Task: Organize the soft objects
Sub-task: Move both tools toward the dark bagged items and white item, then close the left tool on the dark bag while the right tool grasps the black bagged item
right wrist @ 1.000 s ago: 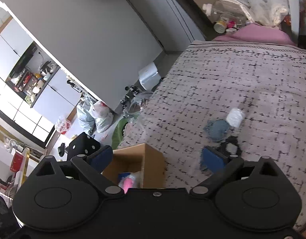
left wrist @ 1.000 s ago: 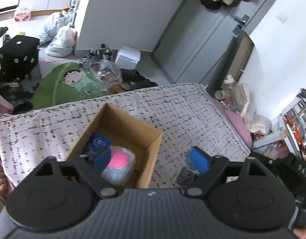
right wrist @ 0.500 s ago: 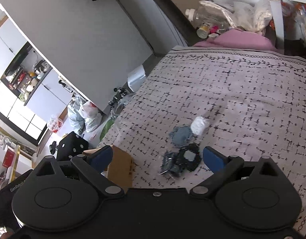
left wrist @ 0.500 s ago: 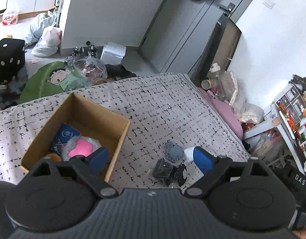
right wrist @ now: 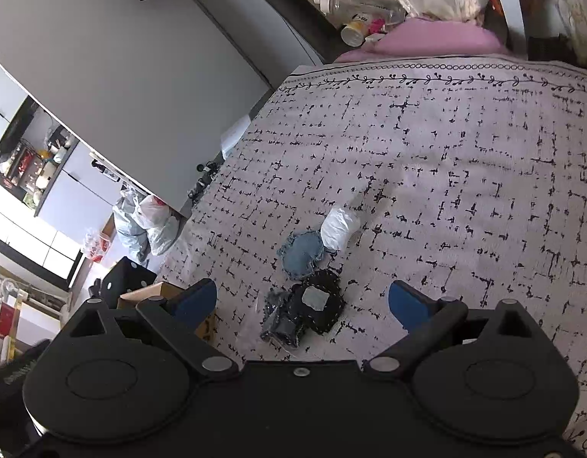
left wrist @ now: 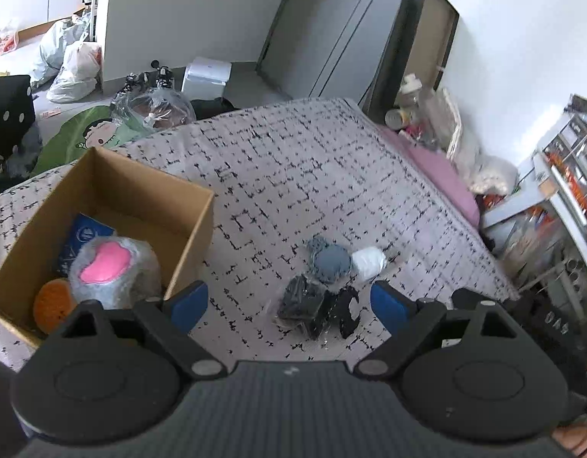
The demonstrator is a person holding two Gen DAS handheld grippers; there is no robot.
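Observation:
A small pile of soft items lies on the patterned bedspread (left wrist: 293, 175): a black bundle in clear wrap (left wrist: 305, 303), a black pouch (right wrist: 319, 300), a blue-grey denim round (left wrist: 331, 261) (right wrist: 303, 253) and a white roll (left wrist: 367, 261) (right wrist: 339, 226). To its left stands an open cardboard box (left wrist: 190, 225) holding a pink-and-grey plush (left wrist: 108, 271), an orange item (left wrist: 51, 303) and a blue packet (left wrist: 85, 234). My left gripper (left wrist: 284, 305) hovers open just short of the pile. My right gripper (right wrist: 303, 301) is open too, the pile between and beyond its fingers, untouched.
Past the bed's far edge the floor holds plastic bags (left wrist: 70, 65), a white appliance (left wrist: 205, 74), a green cushion (left wrist: 87, 137) and a black dice stool (left wrist: 7, 110). Bottles and bags (right wrist: 362, 7) crowd the bed's head end beside a pink pillow (right wrist: 427, 38).
Both views have swung from the box toward the pile, which now sits larger and centred between each gripper's fingers. The box has slid to the left of both views. Both grippers have dropped lower.

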